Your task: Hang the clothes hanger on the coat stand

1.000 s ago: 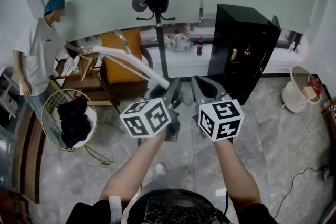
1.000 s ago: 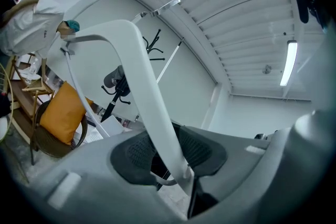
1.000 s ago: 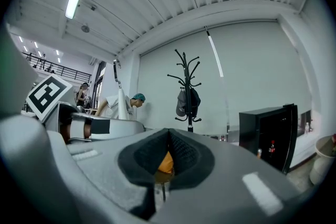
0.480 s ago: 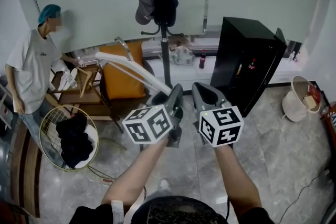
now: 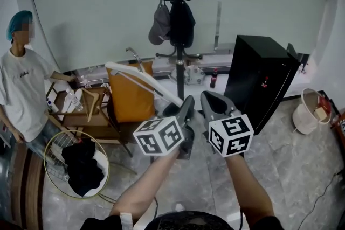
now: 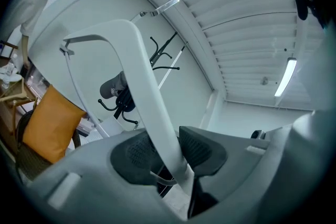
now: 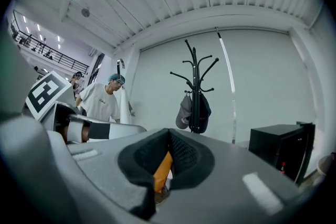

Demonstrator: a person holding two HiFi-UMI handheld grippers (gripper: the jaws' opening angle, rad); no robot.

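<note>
Two grippers sit side by side near the middle of the head view. The left gripper [image 5: 185, 106] has its jaws closed tight on one arm of the white clothes hanger [image 5: 141, 79]; its own view shows the dark pads [image 6: 137, 153] pressing the hanger's arm from both sides. From there the hanger sticks out toward 10 o'clock, up in the air and well apart from the stand. The right gripper [image 5: 211, 100] has its jaws closed together with nothing held. The black coat stand [image 5: 177, 19] stands at 12 o'clock by the pale wall, with a gray cap [image 5: 160, 24] and a dark bag [image 5: 183, 21] hanging on it. An orange cushion [image 5: 129, 99] is at 10 o'clock, a black cabinet [image 5: 259, 81] at 2 o'clock, and a person [image 5: 21, 89] in a white shirt at 9 o'clock.
</note>
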